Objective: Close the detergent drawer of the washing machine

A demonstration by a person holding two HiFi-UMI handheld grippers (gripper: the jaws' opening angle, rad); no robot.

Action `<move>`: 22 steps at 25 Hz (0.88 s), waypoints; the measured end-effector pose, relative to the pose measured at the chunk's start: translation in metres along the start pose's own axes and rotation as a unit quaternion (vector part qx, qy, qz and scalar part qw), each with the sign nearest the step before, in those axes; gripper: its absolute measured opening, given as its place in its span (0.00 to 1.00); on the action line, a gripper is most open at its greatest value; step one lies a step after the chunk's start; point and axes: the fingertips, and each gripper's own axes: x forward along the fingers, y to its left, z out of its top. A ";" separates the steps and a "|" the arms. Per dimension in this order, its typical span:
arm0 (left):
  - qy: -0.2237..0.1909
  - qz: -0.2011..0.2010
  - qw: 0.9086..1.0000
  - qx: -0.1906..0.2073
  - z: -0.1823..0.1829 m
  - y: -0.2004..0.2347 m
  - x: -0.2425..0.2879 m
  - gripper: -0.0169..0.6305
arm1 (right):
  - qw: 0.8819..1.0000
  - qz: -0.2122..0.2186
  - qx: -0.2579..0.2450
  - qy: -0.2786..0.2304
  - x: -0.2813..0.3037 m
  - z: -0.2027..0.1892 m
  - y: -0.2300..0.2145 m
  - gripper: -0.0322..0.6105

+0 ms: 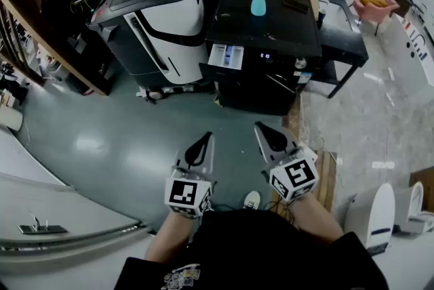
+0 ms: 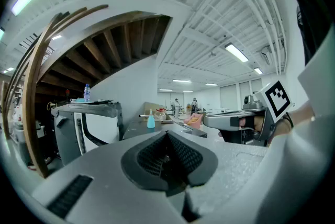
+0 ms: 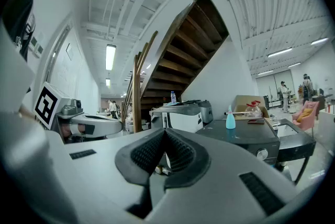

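My rig: two grey hand-held tools and a black top.
The left tool and right tool have pale grey shells, black ribbed pads and a marker cube of black-and-white squares each. I wear a black top with a pale print, and a white shoe.

Head view: I look steeply down past my arms; the washing machine stands well ahead, at top centre. Left gripper view: camera low, just behind the left tongs, facing roughly level toward that machine from well back. Right gripper view: likewise behind the right tongs. All three share the blue bottle on the machine's top.
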 end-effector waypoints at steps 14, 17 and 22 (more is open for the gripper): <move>-0.015 -0.009 1.000 0.010 0.009 -0.020 0.014 0.03 | 1.000 0.003 0.001 -0.007 -0.014 0.000 -0.013 0.05; -0.016 -0.017 1.000 0.013 0.010 -0.028 0.020 0.03 | 1.000 0.004 0.003 -0.011 -0.017 0.001 -0.019 0.05; -0.005 -0.026 1.000 0.012 0.007 -0.041 0.031 0.03 | 1.000 0.004 0.006 -0.015 -0.023 0.001 -0.030 0.05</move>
